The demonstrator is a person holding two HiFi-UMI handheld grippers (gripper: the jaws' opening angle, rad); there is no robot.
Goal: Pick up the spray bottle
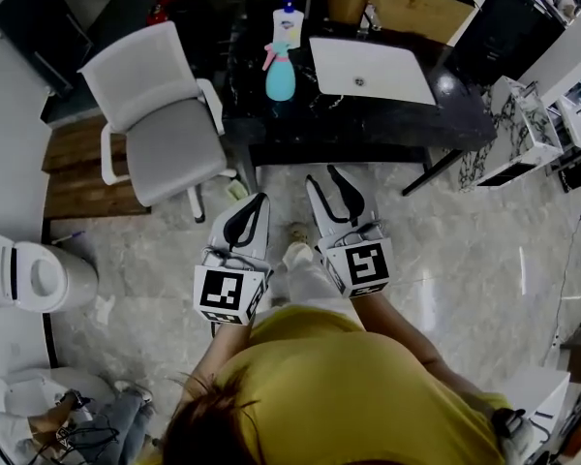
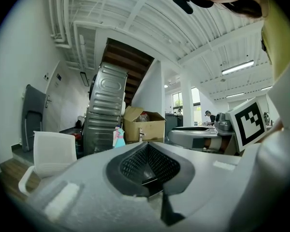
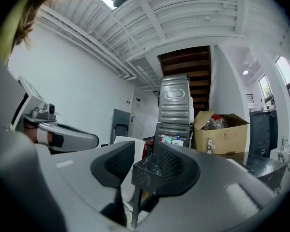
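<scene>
The spray bottle (image 1: 280, 74), teal with a pink trigger, stands upright near the left end of the dark table (image 1: 368, 119) ahead of me. It shows small and far off in the left gripper view (image 2: 119, 137) and the right gripper view (image 3: 165, 140). Both grippers are held level over the floor, short of the table and pointing toward it. My left gripper (image 1: 259, 201) (image 2: 146, 146) has its pads meeting at the tips, with nothing in it. My right gripper (image 1: 329, 176) (image 3: 145, 149) stands partly open and empty; the table's corner shows through the gap.
A white office chair (image 1: 155, 114) stands left of the table. On the table are a white bottle with a blue cap (image 1: 289, 25) behind the sprayer and a white basin (image 1: 371, 69). A cardboard box (image 2: 145, 124) sits behind. A white bin (image 1: 29, 274) is far left.
</scene>
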